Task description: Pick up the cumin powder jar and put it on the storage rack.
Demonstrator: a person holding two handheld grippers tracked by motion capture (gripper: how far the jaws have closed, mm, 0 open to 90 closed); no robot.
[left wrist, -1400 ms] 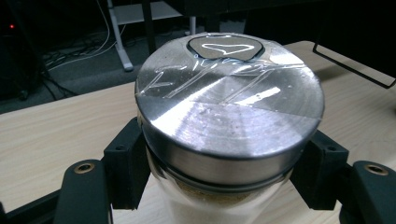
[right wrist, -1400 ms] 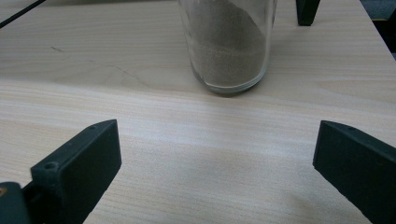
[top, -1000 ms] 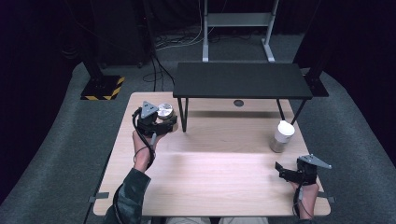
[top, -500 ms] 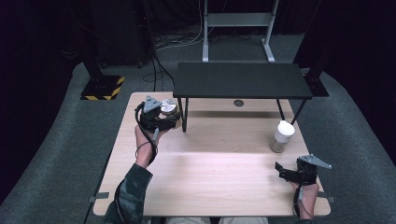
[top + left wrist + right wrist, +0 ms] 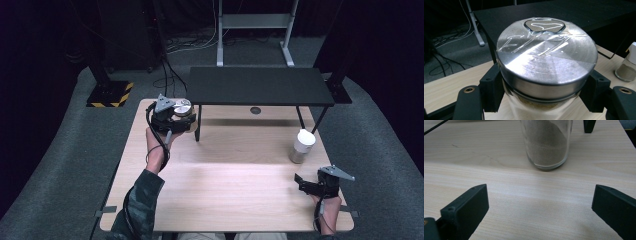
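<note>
left gripper (image 5: 544, 100): I've got it clamped on the jar (image 5: 546, 65), one jaw on each side just under the metal lid, so the lid rim sits on the pads and it can't slide out. In the high view the jar is off the table (image 5: 220, 200), at the far left corner beside the black shelf (image 5: 260, 85).

why held that way: grabbing under the lid keeps it upright, so the sandy stuff inside stays put. My guess is it's headed up onto the shelf.

right gripper (image 5: 540, 202): jaws wide apart, nothing in them, low over the table near the right front edge. It's aimed at the second jar (image 5: 546, 142), which stands on the table just ahead of it, clear of both jaws. Looks like it's parked for the next pickup.

second jar: white cap in the high view, about half full of brownish powder.

writing: none I can read. The metal lid has clear tape over a dark patch with a shiny outline, no letters. No labels on either jar.
</note>
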